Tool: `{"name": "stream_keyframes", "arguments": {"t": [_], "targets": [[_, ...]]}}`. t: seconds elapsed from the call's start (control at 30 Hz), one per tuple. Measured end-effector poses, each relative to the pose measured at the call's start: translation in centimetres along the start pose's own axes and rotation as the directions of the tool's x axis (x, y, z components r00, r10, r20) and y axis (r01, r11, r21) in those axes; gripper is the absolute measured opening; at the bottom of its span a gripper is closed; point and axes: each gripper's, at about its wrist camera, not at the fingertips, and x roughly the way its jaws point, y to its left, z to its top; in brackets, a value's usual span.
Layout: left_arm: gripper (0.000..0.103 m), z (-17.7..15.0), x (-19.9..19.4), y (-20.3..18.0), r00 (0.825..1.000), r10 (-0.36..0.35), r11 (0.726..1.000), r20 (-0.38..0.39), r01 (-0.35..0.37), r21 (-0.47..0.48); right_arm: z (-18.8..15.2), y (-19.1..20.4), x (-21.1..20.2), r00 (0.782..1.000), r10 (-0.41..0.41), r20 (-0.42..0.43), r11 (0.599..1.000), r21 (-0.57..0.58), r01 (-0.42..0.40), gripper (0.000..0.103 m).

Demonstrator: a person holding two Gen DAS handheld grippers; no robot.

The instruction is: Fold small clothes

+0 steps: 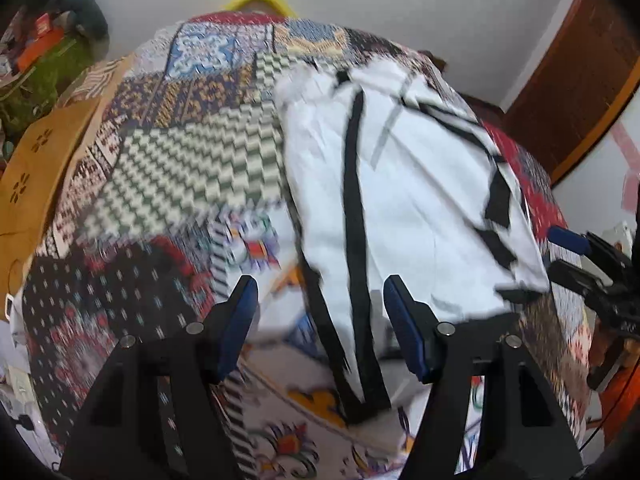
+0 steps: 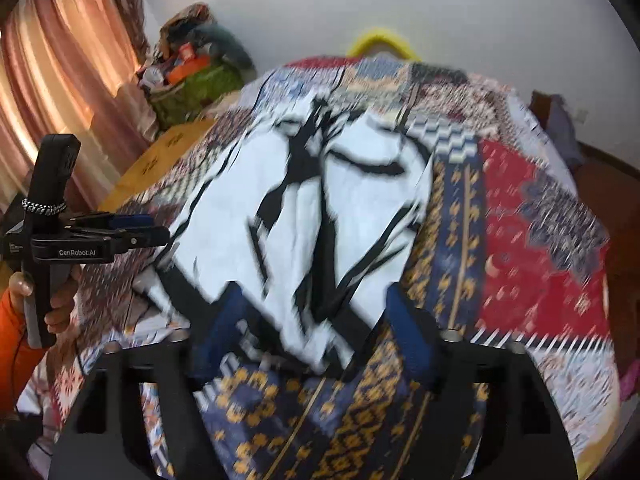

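Note:
A small white garment with black bands (image 1: pixel 404 184) lies spread on a patchwork bedspread (image 1: pixel 188 160). My left gripper (image 1: pixel 320 296) hovers over the garment's near left edge. Its blue pads stand wide apart with a black band running between them, and neither pad presses on the cloth. In the right wrist view the same garment (image 2: pixel 304 216) is blurred, and its near corner lies between the spread fingers of my right gripper (image 2: pixel 314 312). The right gripper (image 1: pixel 580 252) also shows at the left wrist view's right edge, and the left gripper (image 2: pixel 136 228) is held by a hand in an orange sleeve (image 2: pixel 16 320).
A mustard surface with flower cut-outs (image 1: pixel 36 168) adjoins the bed's left side. A green basket of clutter (image 2: pixel 192 92) and a pink curtain (image 2: pixel 60 60) stand beyond it. A yellow hoop (image 2: pixel 380 40) sits at the bed's far end, and a wooden door (image 1: pixel 576 80) is at right.

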Motion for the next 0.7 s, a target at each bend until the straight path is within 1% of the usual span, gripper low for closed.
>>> {"name": "stream_keyframes", "arguments": {"t": [0.07,0.13,0.23,0.3,0.43,0.5,0.57,0.6,0.63,0.67,0.7], "targets": [[0.066,1.3,0.4,0.2,1.0,-0.005,1.0,0.005,0.005,-0.005,1.0,-0.9,0.7,1.0,-0.019,0.003,1.0,0.024,0.019,0.083],[0.067,2.6,1.5,0.7,1.0,-0.018,1.0,-0.002,0.018,-0.011,1.6,-1.8,1.6,1.0,-0.015,-0.008,0.998,0.061,0.016,0.084],[0.067,4.2,4.0,1.5,0.998,-0.051,0.998,-0.038,0.05,-0.044,2.8,-3.6,3.9,0.998,0.03,-0.056,0.989,0.143,-0.021,0.084],[0.067,4.7,5.1,1.9,0.996,-0.076,0.995,-0.053,0.073,-0.073,3.4,-4.6,5.4,0.994,0.077,-0.073,0.979,0.195,-0.062,0.084],[0.068,5.6,7.0,2.3,0.991,-0.123,0.986,-0.049,0.117,-0.116,4.5,-5.0,7.1,0.99,0.119,-0.081,0.974,0.204,-0.1,0.084],[0.068,5.9,7.5,2.2,0.985,-0.169,0.978,-0.046,0.162,-0.133,4.6,-4.8,7.8,0.987,0.138,-0.088,0.973,0.201,-0.118,0.085],[0.068,6.1,8.0,2.1,0.976,-0.215,0.968,-0.048,0.206,-0.14,4.9,-4.5,8.2,0.985,0.153,-0.076,0.973,0.183,-0.137,0.086],[0.068,6.3,8.3,1.9,0.973,-0.225,0.967,-0.047,0.217,-0.135,5.0,-4.3,8.3,0.984,0.162,-0.072,0.974,0.173,-0.147,0.086],[0.068,6.5,8.4,1.8,0.972,-0.228,0.967,-0.047,0.221,-0.127,4.9,-4.2,8.3,0.983,0.168,-0.07,0.974,0.168,-0.154,0.086],[0.068,6.6,8.6,1.5,0.972,-0.229,0.968,-0.048,0.222,-0.114,4.9,-4.0,8.4,0.982,0.175,-0.065,0.973,0.162,-0.162,0.082],[0.068,6.6,8.6,1.3,0.972,-0.229,0.969,-0.047,0.224,-0.104,4.9,-3.8,8.4,0.982,0.179,-0.063,0.973,0.158,-0.168,0.074]]}}
